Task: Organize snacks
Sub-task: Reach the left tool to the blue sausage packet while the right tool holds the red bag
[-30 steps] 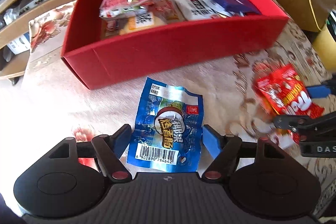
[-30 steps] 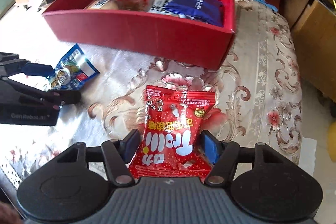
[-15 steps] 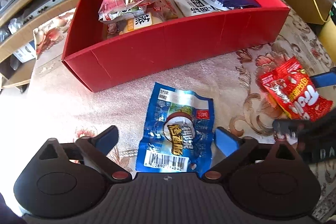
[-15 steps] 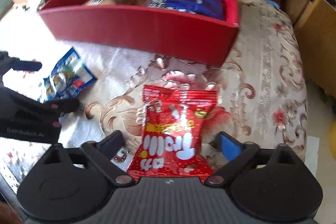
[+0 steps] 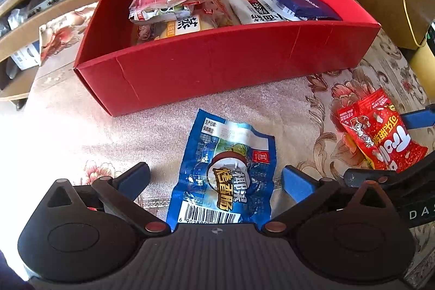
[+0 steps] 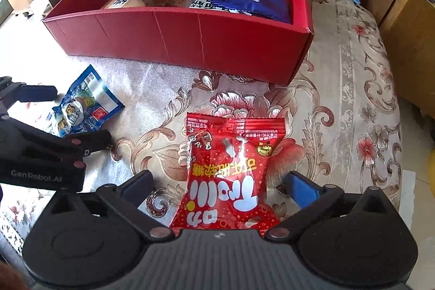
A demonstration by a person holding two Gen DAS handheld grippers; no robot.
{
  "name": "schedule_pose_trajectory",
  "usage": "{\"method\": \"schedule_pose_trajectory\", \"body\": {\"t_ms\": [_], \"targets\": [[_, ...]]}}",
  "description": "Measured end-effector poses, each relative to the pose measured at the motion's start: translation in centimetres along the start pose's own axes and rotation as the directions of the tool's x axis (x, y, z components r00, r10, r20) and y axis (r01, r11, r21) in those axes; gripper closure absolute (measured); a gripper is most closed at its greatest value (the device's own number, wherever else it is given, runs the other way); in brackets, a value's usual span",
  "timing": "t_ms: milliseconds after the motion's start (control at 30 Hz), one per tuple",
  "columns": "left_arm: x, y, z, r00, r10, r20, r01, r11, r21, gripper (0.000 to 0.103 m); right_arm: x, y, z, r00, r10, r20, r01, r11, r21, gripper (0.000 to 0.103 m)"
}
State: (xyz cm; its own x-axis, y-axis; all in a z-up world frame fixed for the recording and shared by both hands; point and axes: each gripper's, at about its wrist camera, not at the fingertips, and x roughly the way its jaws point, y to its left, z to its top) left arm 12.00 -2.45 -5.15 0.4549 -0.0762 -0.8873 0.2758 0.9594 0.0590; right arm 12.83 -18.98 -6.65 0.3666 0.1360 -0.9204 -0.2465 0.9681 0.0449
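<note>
Two handheld grippers hover low over a floral tablecloth (image 6: 353, 99), each with jaws spread wide and gripping nothing. The left gripper (image 5: 216, 178) straddles a crinkled blue foil snack packet (image 5: 225, 175); the right gripper (image 6: 218, 185) straddles a glossy red candy bag (image 6: 231, 170). Both packets lie flat, near a red cardboard box (image 5: 217, 67) already crowded with snacks. Closing on thin foil may pinch only an edge and let it slip. The box's near wall stands between packets and interior.
</note>
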Motion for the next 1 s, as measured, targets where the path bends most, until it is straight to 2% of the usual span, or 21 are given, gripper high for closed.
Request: {"method": "schedule_pose_trajectory", "body": {"t_ms": [267,400,467,567,700,767,833,1000], "targets": [[0.3,0.0,0.1,1.0,0.004,0.007,-0.004,0.999,-0.034,0.0,-0.1,-0.1,-0.3,0.999,-0.004,0.034,0.005,1.0,-0.011,0.001],[0.4,-0.4,0.1,0.999,0.02,0.04,-0.017,0.998,-0.053,0.0,-0.2,0.4,0.2,1.0,-0.017,0.005,0.017,1.0,0.001,0.002],[0.4,-0.6,0.1,0.999,0.025,0.049,-0.023,0.999,-0.044,0.0,-0.4,0.5,0.1,1.0,-0.015,0.009,0.015,1.0,-0.005,0.006],[0.3,-0.3,0.2,0.999,0.01,0.04,-0.008,0.999,-0.032,0.0,-0.8,0.9,-0.1,1.0,-0.006,0.022,0.007,1.0,-0.022,0.018],[0.1,-0.4,0.3,1.0,0.009,0.027,-0.008,0.999,-0.033,0.003,-1.6,1.1,-0.1,0.999,-0.003,0.038,0.004,0.999,-0.034,0.049],[-0.3,-0.6,0.2,1.0,0.0,0.031,0.001,1.0,-0.023,0.011,-1.7,1.1,0.0,0.999,0.005,0.034,-0.004,1.0,-0.027,0.05],[-0.8,-1.0,0.1,0.999,-0.017,0.035,0.017,1.0,0.0,0.025,-1.8,1.3,-0.1,0.999,-0.005,0.035,0.006,0.999,-0.035,0.051],[-1.3,-1.6,-0.2,1.0,-0.005,0.03,0.004,1.0,0.029,0.026,-2.4,1.6,-0.5,0.999,-0.012,0.039,0.014,0.999,-0.039,0.054]]}}
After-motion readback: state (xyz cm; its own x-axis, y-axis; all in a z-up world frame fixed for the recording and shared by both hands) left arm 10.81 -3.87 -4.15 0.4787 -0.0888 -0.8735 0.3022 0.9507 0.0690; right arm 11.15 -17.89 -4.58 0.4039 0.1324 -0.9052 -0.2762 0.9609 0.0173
